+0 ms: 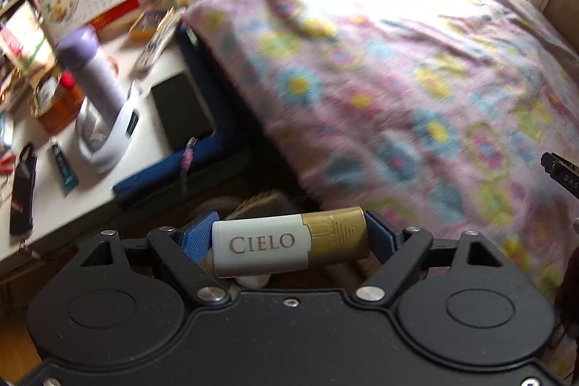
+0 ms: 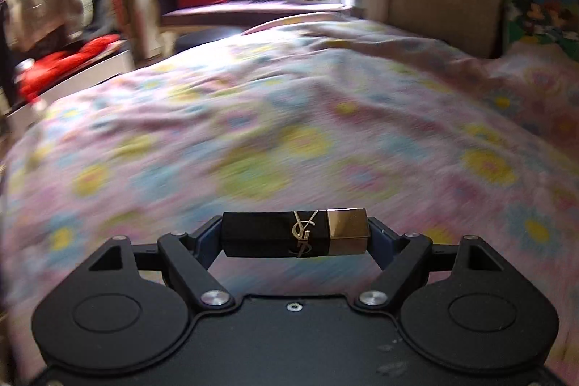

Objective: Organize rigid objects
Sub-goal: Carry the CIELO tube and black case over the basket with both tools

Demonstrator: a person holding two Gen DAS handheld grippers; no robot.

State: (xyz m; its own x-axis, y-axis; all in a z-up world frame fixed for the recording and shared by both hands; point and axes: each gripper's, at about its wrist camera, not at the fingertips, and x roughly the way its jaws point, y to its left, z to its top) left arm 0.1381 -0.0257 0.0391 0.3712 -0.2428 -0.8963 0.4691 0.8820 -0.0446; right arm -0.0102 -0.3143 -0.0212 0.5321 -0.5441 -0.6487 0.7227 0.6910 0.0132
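Over blurred, seemingly floral bedspread (image 2: 289, 132): left tongs (image 1: 289, 241) clamping white-gold tube (image 1: 289, 243), right tongs (image 2: 295, 234) black-gold lipstick (image 2: 295, 234).

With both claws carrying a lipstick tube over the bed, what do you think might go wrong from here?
1. The left claw pinches the white-and-gold tube only by its ends; it might slip onto the floral quilt.
2. The right claw pinches the black tube at its gold cap, which might slide off.

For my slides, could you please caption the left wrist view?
Left gripper fingers clamp a white-and-gold CIELO tube crosswise beside a floral bedspread.
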